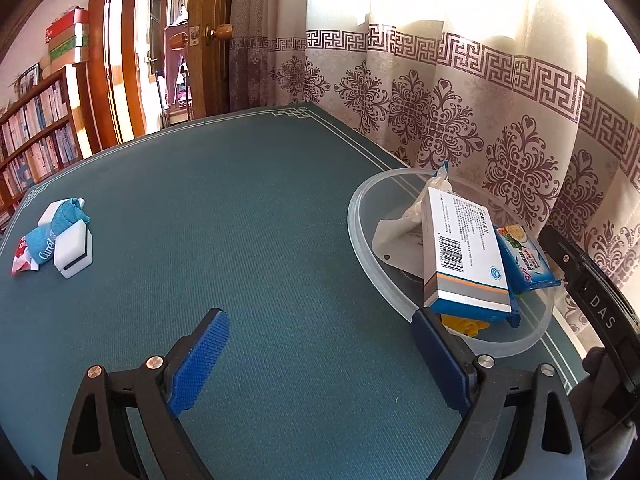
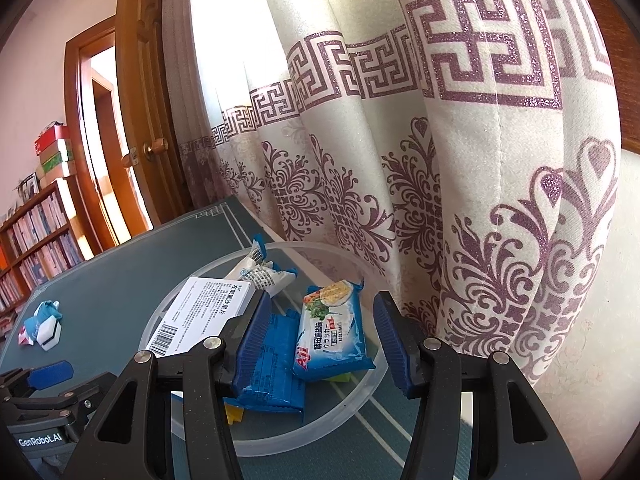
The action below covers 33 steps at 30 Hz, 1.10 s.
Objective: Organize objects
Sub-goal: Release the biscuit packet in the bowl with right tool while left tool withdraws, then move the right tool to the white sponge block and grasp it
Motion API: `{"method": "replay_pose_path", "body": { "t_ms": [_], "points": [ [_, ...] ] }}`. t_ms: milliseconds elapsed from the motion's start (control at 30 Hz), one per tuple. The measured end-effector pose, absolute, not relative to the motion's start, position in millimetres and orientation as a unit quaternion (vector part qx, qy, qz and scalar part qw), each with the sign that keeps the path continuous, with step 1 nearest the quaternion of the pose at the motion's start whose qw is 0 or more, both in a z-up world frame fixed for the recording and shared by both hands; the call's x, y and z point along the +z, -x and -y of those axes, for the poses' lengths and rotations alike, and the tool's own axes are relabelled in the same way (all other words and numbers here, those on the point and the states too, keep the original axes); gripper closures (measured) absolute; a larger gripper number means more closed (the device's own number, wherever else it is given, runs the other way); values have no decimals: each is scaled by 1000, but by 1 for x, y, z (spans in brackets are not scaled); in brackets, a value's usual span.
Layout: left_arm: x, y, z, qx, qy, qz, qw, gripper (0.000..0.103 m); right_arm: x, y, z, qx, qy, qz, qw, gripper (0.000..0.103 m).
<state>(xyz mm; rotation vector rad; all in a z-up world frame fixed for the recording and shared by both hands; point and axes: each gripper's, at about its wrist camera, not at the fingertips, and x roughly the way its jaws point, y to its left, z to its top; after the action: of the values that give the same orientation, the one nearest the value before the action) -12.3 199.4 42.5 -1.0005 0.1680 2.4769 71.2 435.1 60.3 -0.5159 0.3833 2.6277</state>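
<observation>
Clear round plastic tub [image 2: 256, 436] sits under released right tongs [image 2: 320, 340]; released left tongs [image 1: 320, 356] should next fetch the white-and-blue packet pile [image 1: 60, 236] far ahead-left on the green worktop [image 1: 240, 208]

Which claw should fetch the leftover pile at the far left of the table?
Left. Its open claw faces bare table with the pile on its side; the right claw, also open, hangs over the bowl by the curtain.

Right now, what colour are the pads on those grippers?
Blue, ribbed pads on black frames; clearest in the right wrist view.
</observation>
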Motion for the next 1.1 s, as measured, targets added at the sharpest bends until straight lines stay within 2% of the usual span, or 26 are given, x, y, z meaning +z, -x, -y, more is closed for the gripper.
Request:
{"method": "replay_pose_path", "body": {
  "t_ms": [333,667,867,1100],
  "points": [
    [44,22,-162,910,364,-43,191,8,76,-69,-416,957,196,-116,178,48],
    [51,29,-120,923,353,-28,150,8,88,-42,-352,968,236,-72,46,47],
    [53,36,-78,931,348,-20,110,8,81,-7,-321,953,286,-94,-30,46],
    [52,45,-28,936,347,-8,57,8,72,25,-287,938,325,-96,-74,46]
  ]
}}
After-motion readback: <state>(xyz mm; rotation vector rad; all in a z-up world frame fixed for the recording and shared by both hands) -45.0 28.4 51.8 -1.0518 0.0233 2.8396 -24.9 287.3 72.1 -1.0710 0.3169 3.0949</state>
